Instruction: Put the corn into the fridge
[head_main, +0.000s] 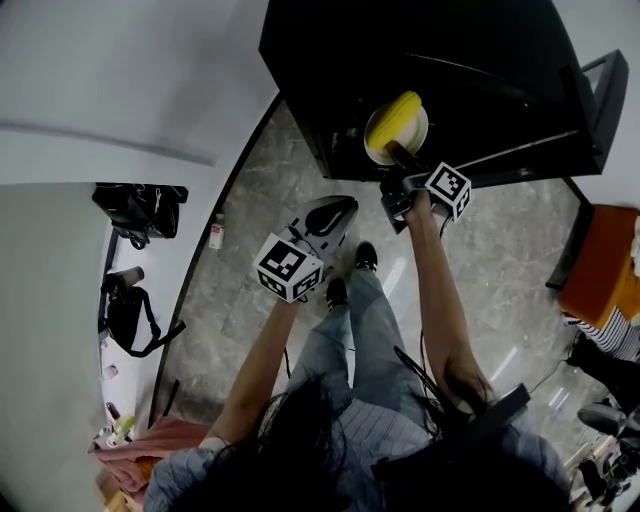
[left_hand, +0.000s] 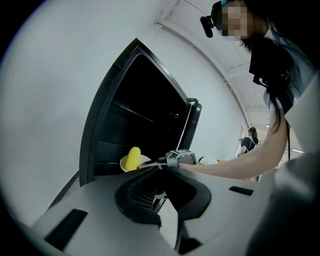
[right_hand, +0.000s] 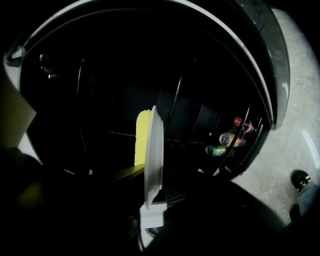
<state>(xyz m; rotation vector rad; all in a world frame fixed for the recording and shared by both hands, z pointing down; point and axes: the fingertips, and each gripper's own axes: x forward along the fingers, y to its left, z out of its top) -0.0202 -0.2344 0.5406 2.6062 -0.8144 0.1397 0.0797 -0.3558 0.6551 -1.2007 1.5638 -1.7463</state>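
A yellow corn cob (head_main: 400, 112) lies on a white plate (head_main: 378, 142) held at the mouth of the open black fridge (head_main: 450, 40). My right gripper (head_main: 398, 158) is shut on the plate's near rim. In the right gripper view the plate (right_hand: 153, 155) stands edge-on with the corn (right_hand: 142, 137) to its left, in front of dark shelves; the right gripper (right_hand: 150, 197) itself is in shadow. My left gripper (head_main: 328, 215) hangs open and empty over the floor, short of the fridge. From the left gripper (left_hand: 162, 172) I see the corn (left_hand: 132, 157), the plate (left_hand: 144, 161) and the fridge (left_hand: 145, 115).
The fridge door (head_main: 600, 100) stands open to the right, with several bottles and cans (right_hand: 225, 142) on its shelf. Black bags (head_main: 140, 210) rest on a ledge at left. An orange piece of furniture (head_main: 605, 265) is at right. Another person (left_hand: 248, 140) stands far off.
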